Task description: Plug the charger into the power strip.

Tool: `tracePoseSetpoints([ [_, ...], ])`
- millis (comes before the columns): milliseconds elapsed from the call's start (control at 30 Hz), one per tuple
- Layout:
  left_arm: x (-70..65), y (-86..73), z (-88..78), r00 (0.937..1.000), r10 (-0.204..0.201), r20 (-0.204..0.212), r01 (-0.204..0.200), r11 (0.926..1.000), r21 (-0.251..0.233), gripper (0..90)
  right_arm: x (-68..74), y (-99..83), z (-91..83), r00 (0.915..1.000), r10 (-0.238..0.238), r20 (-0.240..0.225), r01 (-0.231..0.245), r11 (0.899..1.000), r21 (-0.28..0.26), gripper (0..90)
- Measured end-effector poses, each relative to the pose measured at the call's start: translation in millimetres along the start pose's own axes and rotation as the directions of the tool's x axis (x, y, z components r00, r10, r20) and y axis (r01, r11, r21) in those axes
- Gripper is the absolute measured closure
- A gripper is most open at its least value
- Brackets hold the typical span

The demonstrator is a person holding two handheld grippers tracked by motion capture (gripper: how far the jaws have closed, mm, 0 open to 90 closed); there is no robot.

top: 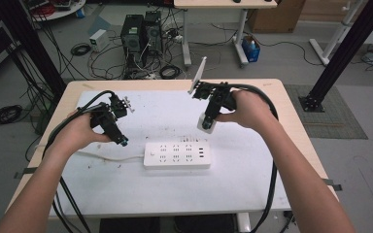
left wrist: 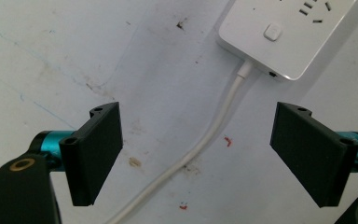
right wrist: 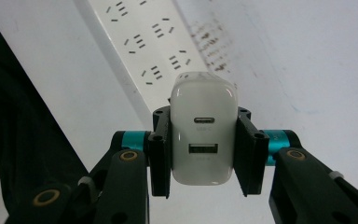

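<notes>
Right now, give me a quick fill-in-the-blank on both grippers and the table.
1. The right gripper is shut on a white USB ____.
2. The left gripper is ____, holding nothing.
3. The white cable between the left fingers plugs into the power ____.
Missing: charger; open; strip

From my remote station I saw bare forearms with no sleeves. The left gripper (left wrist: 198, 154) had flat black rectangular jaws on teal anodised collars, each jaw with small screw holes at its top edge, and a brass-ringed pivot on the black linkage. The right gripper (right wrist: 204, 151) matched it: black jaws, teal collars, brass-ringed pivots, and what looked like pale cable ties on its links. Thick black cables trailed from both grippers along the arms.
</notes>
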State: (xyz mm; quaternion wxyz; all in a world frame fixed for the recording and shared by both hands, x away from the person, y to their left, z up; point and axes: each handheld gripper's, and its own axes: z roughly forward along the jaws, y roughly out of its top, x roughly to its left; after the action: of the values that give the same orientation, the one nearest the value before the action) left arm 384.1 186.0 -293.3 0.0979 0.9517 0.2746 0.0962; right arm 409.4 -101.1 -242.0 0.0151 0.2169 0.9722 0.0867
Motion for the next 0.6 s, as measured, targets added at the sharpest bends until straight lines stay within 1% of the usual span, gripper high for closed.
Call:
tracePoseSetpoints([
  [100,0.6,-4.4,0.7,0.9997,0.009,0.024,-0.009,0.9998,-0.020,16.9,7.1,13.1,17.7,0.9976,-0.069,-0.010,0.069,0.997,0.016,62.4],
  [133,1.2,-5.8,0.8,0.9995,0.011,0.030,-0.010,0.9996,-0.027,16.9,9.4,16.4,24.4,0.9943,-0.105,-0.019,0.105,0.994,0.022,62.4],
  [200,1.7,-8.0,1.5,0.9990,0.022,0.039,-0.020,0.9993,-0.031,16.9,14.2,22.0,37.8,0.9873,-0.157,-0.023,0.158,0.987,0.030,62.4],
  [233,1.1,-9.3,2.6,0.9988,0.024,0.043,-0.022,0.9992,-0.032,16.9,15.7,23.7,43.3,0.9843,-0.175,-0.027,0.175,0.984,0.032,62.4],
  [267,0.8,-10.3,3.0,0.9988,0.025,0.041,-0.024,0.9993,-0.029,16.9,18.7,27.4,58.5,0.9709,-0.237,-0.034,0.239,0.970,0.056,62.4],
  [300,0.8,-11.2,3.4,0.9989,0.027,0.039,-0.026,0.9992,-0.031,16.9,18.7,27.4,58.5,0.9709,-0.237,-0.034,0.239,0.970,0.056,62.4],
  [333,0.6,-12.3,3.3,0.9990,0.025,0.036,-0.024,0.9992,-0.032,16.9,20.1,28.5,64.5,0.9640,-0.264,-0.034,0.265,0.962,0.062,62.4],
  [400,1.1,-14.2,2.5,0.9990,0.025,0.038,-0.024,0.9990,-0.037,16.9,22.0,30.0,74.9,0.9472,-0.318,-0.041,0.321,0.944,0.081,62.4],
  [433,1.4,-15.2,2.0,0.9990,0.024,0.037,-0.023,0.9990,-0.038,16.9,23.0,31.5,82.3,0.9348,-0.353,-0.034,0.355,0.930,0.090,62.4],
  [467,1.6,-16.1,2.0,0.9991,0.021,0.037,-0.020,0.9990,-0.041,16.9,23.0,31.5,82.3,0.9348,-0.353,-0.034,0.355,0.930,0.090,62.4],
  [500,1.2,-17.3,2.3,0.9992,0.016,0.036,-0.014,0.9990,-0.044,16.9,24.0,32.1,84.8,0.9311,-0.362,-0.041,0.365,0.926,0.097,62.5],
  [533,1.6,-18.1,2.2,0.9991,0.022,0.036,-0.020,0.9991,-0.037,16.9,24.3,32.8,87.1,0.9222,-0.386,-0.028,0.387,0.918,0.092,62.4],
  [567,1.2,-19.2,2.8,0.9992,0.015,0.037,-0.013,0.9991,-0.041,16.9,24.0,33.9,88.9,0.9233,-0.383,-0.028,0.384,0.918,0.097,62.5],
  [600,0.8,-20.0,3.1,0.9993,0.012,0.036,-0.010,0.9991,-0.041,16.9,24.1,34.5,90.3,0.9218,-0.386,-0.031,0.387,0.916,0.100,62.5],
])
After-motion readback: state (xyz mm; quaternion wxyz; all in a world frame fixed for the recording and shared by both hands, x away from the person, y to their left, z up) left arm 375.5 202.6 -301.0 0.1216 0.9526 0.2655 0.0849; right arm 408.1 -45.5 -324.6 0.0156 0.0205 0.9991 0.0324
